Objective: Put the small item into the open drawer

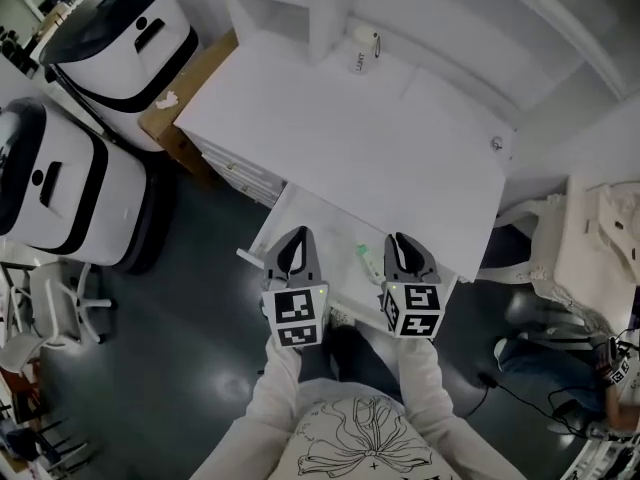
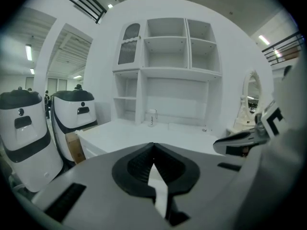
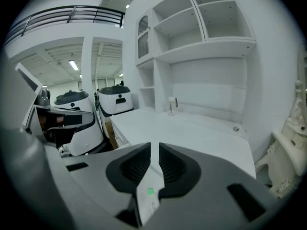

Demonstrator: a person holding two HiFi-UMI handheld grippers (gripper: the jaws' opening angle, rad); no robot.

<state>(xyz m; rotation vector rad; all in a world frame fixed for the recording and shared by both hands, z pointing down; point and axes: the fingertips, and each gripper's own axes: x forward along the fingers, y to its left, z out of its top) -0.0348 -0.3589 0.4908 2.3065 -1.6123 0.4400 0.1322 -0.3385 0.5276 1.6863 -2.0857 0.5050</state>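
The small item (image 1: 367, 260), a white tube with a green mark, lies in the open drawer (image 1: 310, 218) under the white desk's (image 1: 380, 138) front edge. My right gripper (image 1: 398, 240) hovers over the drawer just right of it, its jaws a narrow slit apart with nothing pressed between the pads. In the right gripper view (image 3: 154, 147) the item (image 3: 147, 198) shows below through that slit. My left gripper (image 1: 296, 236) hangs over the drawer's left part. Its jaws (image 2: 153, 146) meet at the tips and hold nothing.
A small bottle (image 1: 365, 40) stands at the back of the desk, and a tiny object (image 1: 496, 143) sits near its right edge. Two white machines (image 1: 120, 38) and a cardboard box (image 1: 190, 88) stand to the left. Ornate white furniture (image 1: 600, 238) is on the right.
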